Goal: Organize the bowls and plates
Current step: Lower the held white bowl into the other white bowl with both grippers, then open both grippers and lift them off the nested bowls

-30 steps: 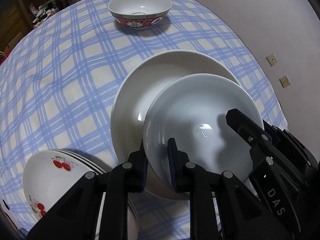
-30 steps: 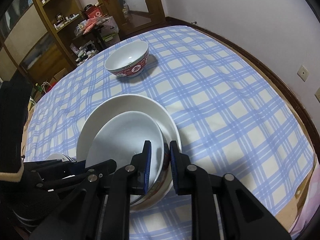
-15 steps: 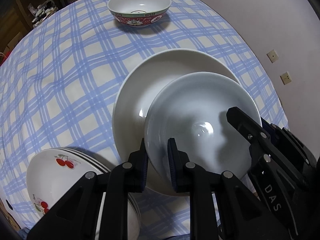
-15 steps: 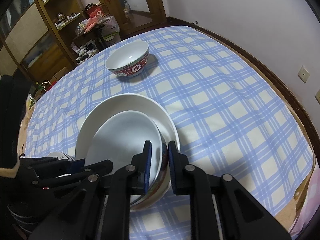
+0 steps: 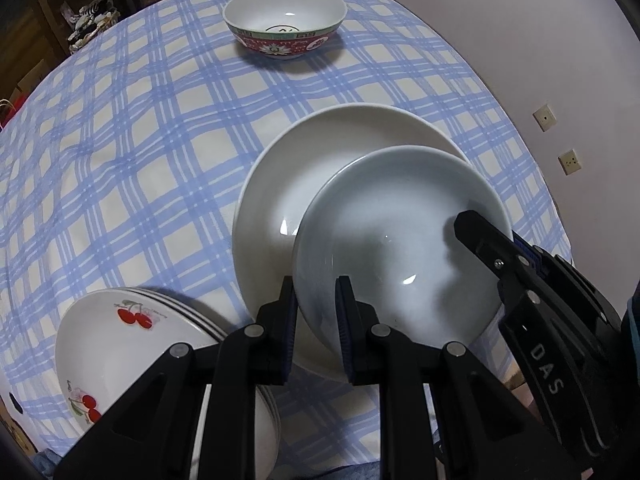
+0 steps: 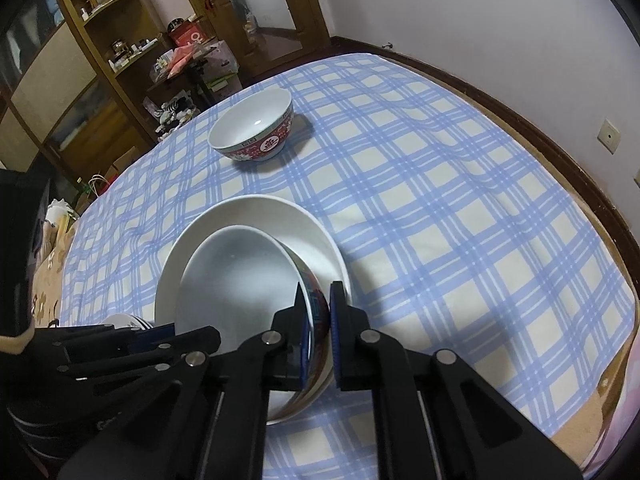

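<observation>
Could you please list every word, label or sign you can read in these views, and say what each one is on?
"DAS": white letters on the black body of the right claw, seen in the left wrist view.
Band of marks around the far bowl: too small to read.
White mark on the red box on the far shelf: blurred, unreadable.

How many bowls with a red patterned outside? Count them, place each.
2. The far bowl stands alone on the cloth. The held bowl is gripped at its rim by the left gripper and right gripper, over the white plate. The cherry-print stack may hide more.
</observation>
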`<action>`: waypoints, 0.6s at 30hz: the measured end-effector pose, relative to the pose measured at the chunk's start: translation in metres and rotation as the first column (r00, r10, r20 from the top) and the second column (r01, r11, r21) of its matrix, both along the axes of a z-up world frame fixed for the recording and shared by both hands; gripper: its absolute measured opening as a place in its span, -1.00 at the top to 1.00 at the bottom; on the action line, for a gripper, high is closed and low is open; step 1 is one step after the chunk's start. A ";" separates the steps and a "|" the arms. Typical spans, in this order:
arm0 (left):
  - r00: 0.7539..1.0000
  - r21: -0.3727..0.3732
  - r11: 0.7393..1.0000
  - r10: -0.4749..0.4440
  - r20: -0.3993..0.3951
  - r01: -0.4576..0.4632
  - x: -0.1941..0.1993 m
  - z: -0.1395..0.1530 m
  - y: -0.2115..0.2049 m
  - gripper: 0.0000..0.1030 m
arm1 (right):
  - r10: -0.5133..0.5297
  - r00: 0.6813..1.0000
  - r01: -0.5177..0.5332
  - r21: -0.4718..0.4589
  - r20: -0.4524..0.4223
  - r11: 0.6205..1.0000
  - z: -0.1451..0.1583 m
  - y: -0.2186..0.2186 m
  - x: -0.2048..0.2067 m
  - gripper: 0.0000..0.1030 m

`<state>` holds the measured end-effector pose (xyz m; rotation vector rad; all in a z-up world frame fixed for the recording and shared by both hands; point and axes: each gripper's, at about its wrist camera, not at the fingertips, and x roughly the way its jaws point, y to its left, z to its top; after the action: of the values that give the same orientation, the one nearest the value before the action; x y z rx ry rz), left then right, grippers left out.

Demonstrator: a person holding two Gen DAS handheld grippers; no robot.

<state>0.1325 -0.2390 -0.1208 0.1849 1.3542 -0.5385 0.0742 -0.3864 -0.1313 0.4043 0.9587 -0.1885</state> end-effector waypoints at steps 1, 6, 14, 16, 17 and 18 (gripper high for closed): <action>1.000 0.002 1.000 0.000 0.003 0.000 -0.001 0.001 0.001 0.64 | 0.001 1.000 -0.001 0.001 0.001 1.000 0.000 0.000 0.000 0.80; 1.000 0.002 1.000 0.019 0.020 -0.020 -0.001 0.007 0.005 0.57 | 0.011 1.000 -0.011 -0.021 -0.003 1.000 0.000 0.003 0.002 0.75; 0.999 -0.020 0.999 0.039 0.016 -0.039 -0.002 0.011 0.009 0.55 | 0.019 1.000 -0.019 0.015 0.007 1.000 0.003 0.002 -0.001 0.72; 0.999 -0.036 0.998 0.051 0.017 -0.050 -0.003 0.014 0.013 0.52 | 0.019 1.000 -0.020 0.019 0.010 1.000 0.003 0.000 -0.001 0.71; 0.998 -0.046 0.997 0.058 0.022 -0.057 -0.003 0.018 0.015 0.52 | 0.015 1.000 -0.015 0.014 0.021 1.000 0.005 -0.001 -0.003 0.71; 0.998 -0.053 0.997 0.061 0.025 -0.060 -0.003 0.019 0.017 0.50 | 0.008 0.999 -0.008 0.008 0.036 1.000 0.008 -0.001 -0.005 0.71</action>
<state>0.1293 -0.2219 -0.1013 0.1082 1.3143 -0.5180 0.0692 -0.3877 -0.1229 0.4103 0.9258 -0.1693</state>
